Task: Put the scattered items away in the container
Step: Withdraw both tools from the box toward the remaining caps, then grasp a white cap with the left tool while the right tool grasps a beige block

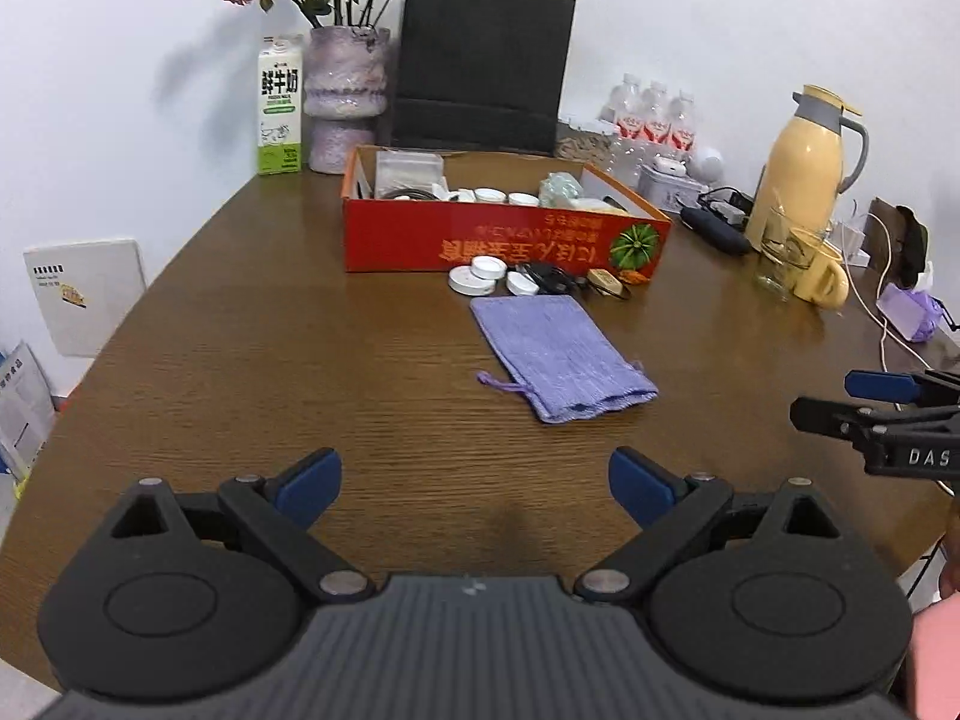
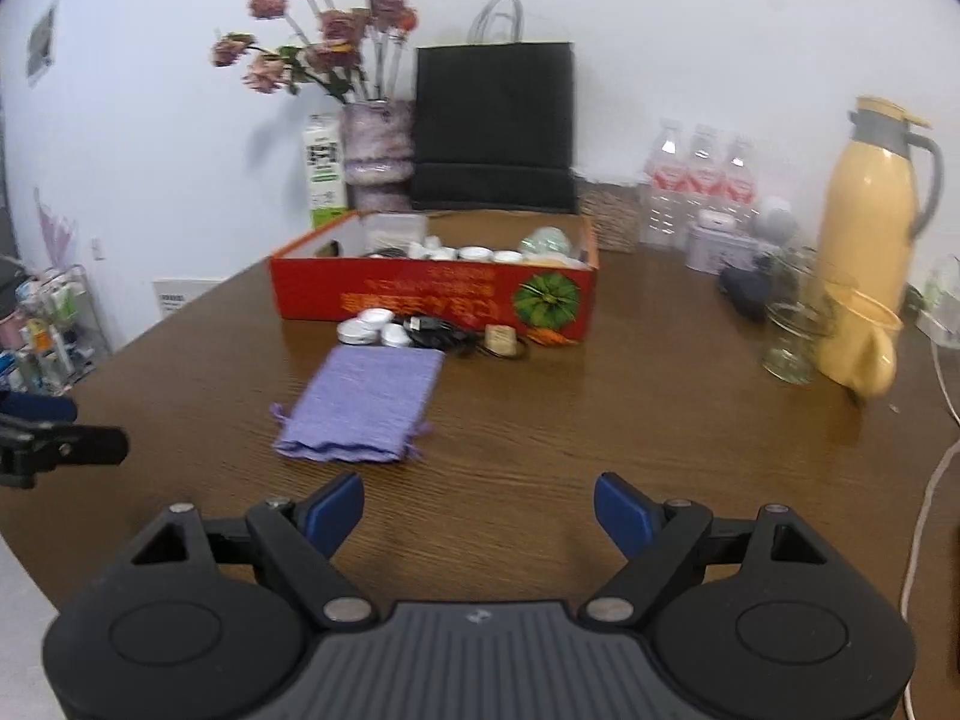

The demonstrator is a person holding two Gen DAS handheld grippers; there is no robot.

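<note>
Purple drawstring pouch [image 1: 561, 355] lay flat on the table [image 1: 240, 360] at 12 o'clock from the left gripper [image 1: 474, 483], short of the red box [image 1: 504, 237]; judged light, limp and non-fragile, best pinched at an edge near the gathered mouth. Small white round tins [image 1: 480, 275], a black cable [image 1: 549, 277] and a tan tag sat touching the box's near wall. Box already held white tins, a cable and packets; both left and right gripper [image 2: 479, 516] jaws stood wide, empty.
</note>
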